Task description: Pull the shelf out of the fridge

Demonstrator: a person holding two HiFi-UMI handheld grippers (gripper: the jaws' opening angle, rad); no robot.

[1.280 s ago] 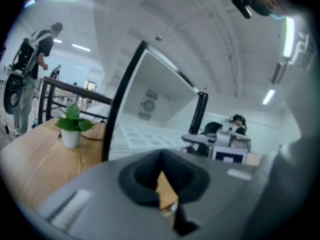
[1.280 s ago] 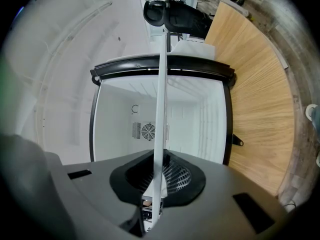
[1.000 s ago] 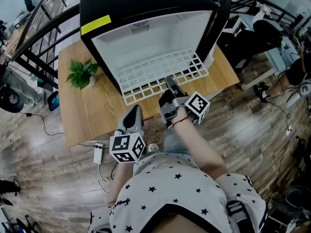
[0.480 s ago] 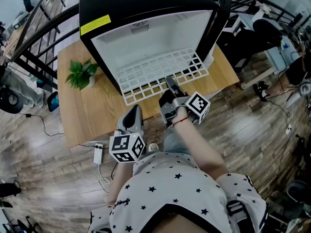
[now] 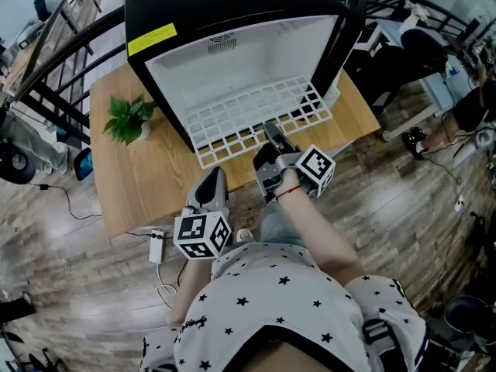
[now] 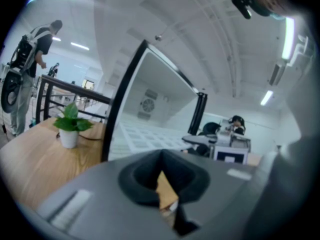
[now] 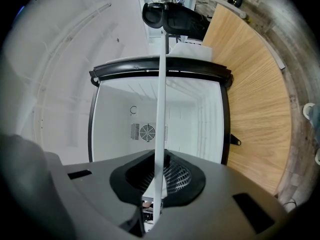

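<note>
A black mini fridge [image 5: 232, 6] stands open on a wooden table [image 5: 147, 177]. Its white wire shelf [image 5: 256, 115] sticks partly out, with the front edge over the tabletop. My right gripper [image 5: 271, 136] is shut on the middle of that front edge. In the right gripper view the shelf [image 7: 160, 109] runs edge-on as a thin white bar from between the jaws [image 7: 154, 204] into the white fridge interior [image 7: 115, 129]. My left gripper [image 5: 213, 183] hangs at the table's front edge, below and left of the shelf, shut and holding nothing [image 6: 167, 204].
A small potted plant [image 5: 128, 118] stands on the table left of the fridge. The fridge door [image 5: 353, 22] is swung open at the right. A white power strip [image 5: 156, 244] lies on the wooden floor by the table. Black railings run behind, and an office chair is at the far right.
</note>
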